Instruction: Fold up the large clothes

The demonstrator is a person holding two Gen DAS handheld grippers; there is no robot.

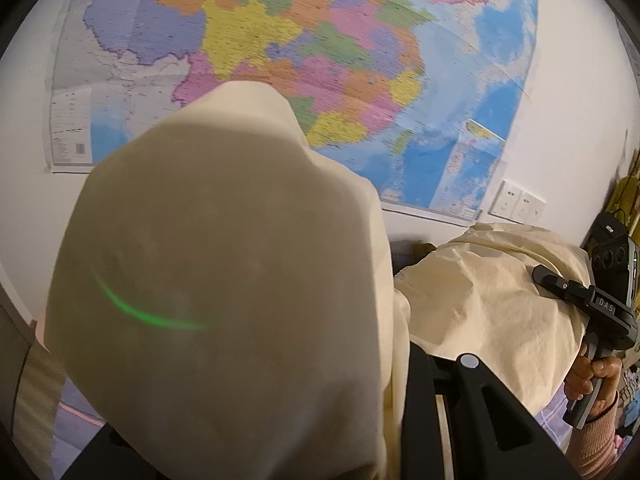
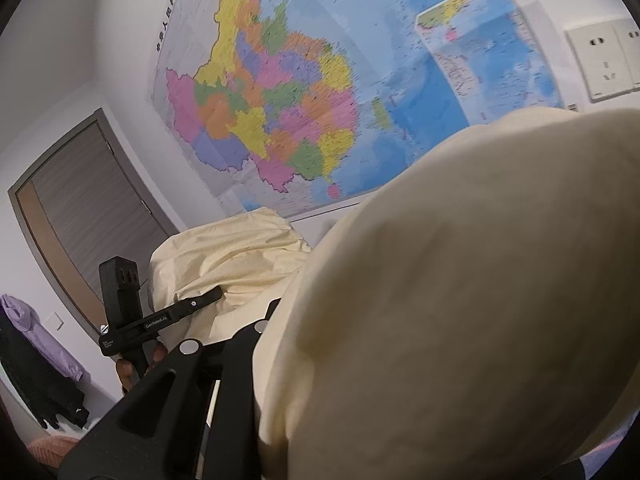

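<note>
A large cream garment (image 1: 224, 264) is held up in the air between both grippers, in front of the wall. In the left wrist view it bulges over my left gripper's fingertips and hides them; only the black body (image 1: 472, 408) shows. My right gripper (image 1: 540, 274) is at the right, a finger lying on a raised fold, with a hand (image 1: 592, 376) on its handle. In the right wrist view the garment (image 2: 448, 300) covers my right fingertips the same way. My left gripper (image 2: 210, 296) reaches into another fold (image 2: 232, 256) at the left. Both appear shut on the fabric.
A big coloured wall map (image 1: 320, 60) fills the wall ahead, with white sockets (image 1: 516, 202) beside it. A grey door (image 2: 88, 208) stands at the left. Purple and black clothes (image 2: 44, 364) hang by it. Lilac checked bedding (image 1: 554, 420) lies below.
</note>
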